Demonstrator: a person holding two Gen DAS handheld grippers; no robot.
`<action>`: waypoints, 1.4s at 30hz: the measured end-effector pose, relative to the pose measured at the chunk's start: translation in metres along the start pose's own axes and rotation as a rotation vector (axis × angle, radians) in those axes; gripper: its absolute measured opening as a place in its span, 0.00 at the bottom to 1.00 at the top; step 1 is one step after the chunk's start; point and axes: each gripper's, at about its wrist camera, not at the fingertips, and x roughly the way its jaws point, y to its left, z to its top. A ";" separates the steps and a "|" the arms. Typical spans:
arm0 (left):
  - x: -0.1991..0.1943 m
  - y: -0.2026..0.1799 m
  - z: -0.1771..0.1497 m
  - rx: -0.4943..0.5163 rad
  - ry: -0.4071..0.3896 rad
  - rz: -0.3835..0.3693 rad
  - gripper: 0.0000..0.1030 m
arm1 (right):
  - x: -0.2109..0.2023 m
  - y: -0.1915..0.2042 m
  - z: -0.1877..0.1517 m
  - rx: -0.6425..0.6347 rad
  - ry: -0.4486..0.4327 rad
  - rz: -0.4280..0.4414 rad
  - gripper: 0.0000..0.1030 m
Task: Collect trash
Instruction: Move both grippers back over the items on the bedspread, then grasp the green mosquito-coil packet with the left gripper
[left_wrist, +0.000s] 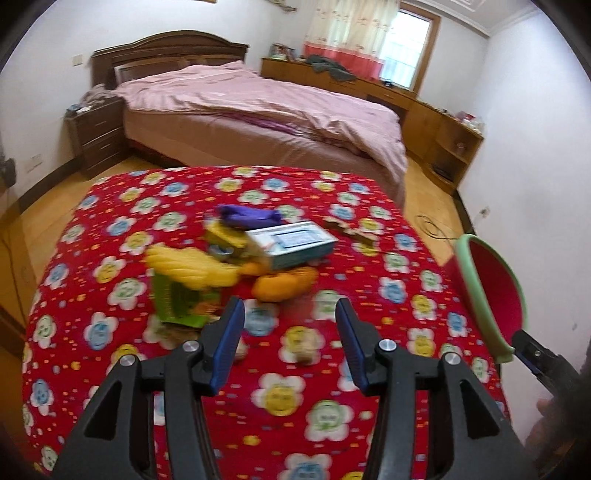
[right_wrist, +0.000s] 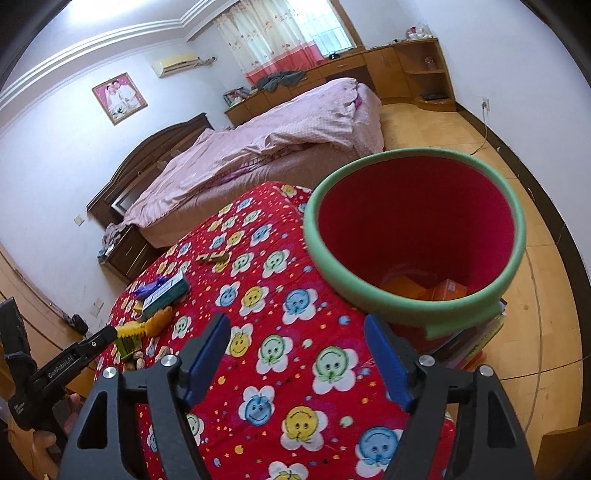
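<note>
1. Blue-padded fingers of the left hand-held gripper (left_wrist: 290, 314) stand wide apart with nothing between them, hovering over the red flowered cloth (left_wrist: 258, 406) on the worktop.
2. Just beyond its tips lies the trash heap: a green packet (left_wrist: 177, 302), a yellow wrapper (left_wrist: 184, 269), an orange piece (left_wrist: 284, 284), a teal-and-white box (left_wrist: 291, 243) and a purple scrap (left_wrist: 247, 216). All are blurred.
3. Small tan bits (left_wrist: 304, 356) lie on the cloth between the fingers; what they are cannot be told.
4. A brown wrapper (left_wrist: 351, 230) lies apart, right of the box.
5. The right hand-held gripper (right_wrist: 297, 354) is also wide open and holds nothing.
6. One right finger (right_wrist: 388, 365) sits just beside the green rim of the red bin (right_wrist: 417, 314); whether it touches cannot be told.
7. The bin stands at the worktop's right edge, with orange items (right_wrist: 443, 290) at its bottom.
8. From the left wrist view, the bin (left_wrist: 476, 291) shows at far right, well apart from the heap.
9. A bed (left_wrist: 258, 107) with pink covers stands behind the worktop.
</note>
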 end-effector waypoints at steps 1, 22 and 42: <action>0.002 0.007 0.000 -0.010 0.002 0.017 0.50 | 0.002 0.002 -0.001 -0.004 0.004 0.001 0.75; 0.074 0.068 0.002 -0.069 0.117 0.241 0.59 | 0.031 0.011 -0.009 -0.020 0.087 0.009 0.76; 0.090 0.066 0.008 -0.022 0.104 0.224 0.66 | 0.053 0.015 -0.010 -0.028 0.133 0.002 0.76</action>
